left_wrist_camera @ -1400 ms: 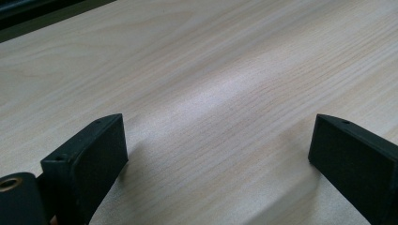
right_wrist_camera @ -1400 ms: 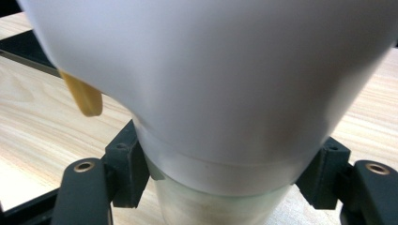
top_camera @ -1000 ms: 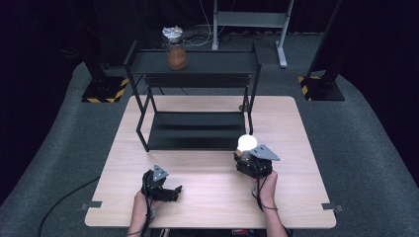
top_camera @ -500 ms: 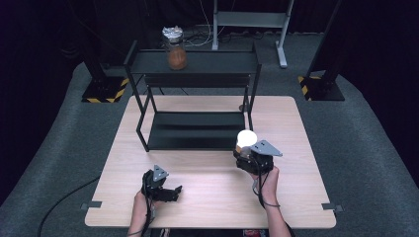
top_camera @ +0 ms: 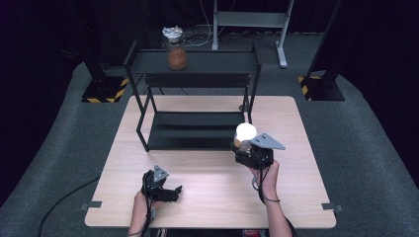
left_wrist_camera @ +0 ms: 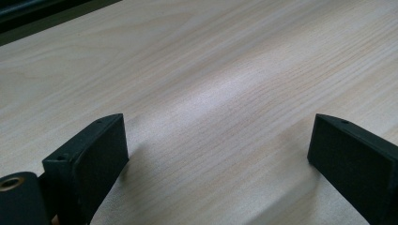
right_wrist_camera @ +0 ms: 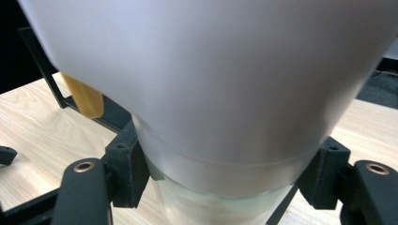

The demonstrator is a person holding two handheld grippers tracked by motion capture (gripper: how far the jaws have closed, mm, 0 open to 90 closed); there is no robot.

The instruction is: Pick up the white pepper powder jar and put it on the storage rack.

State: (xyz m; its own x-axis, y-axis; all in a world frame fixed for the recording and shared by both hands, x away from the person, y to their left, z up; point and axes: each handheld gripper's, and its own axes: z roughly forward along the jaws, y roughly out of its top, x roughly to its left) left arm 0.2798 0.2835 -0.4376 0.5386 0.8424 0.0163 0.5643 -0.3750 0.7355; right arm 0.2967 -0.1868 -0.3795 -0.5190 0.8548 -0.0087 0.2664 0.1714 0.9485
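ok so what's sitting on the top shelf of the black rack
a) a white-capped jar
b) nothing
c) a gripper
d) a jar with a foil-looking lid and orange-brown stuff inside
d: in the high view the jar with the crinkled silvery top stands on the rack's top shelf, toward its left end.

Both grippers held over near edge.
Left gripper point(top_camera: 168, 190) jaws spread wide, empty; right gripper point(top_camera: 243, 146) clamped, raised.
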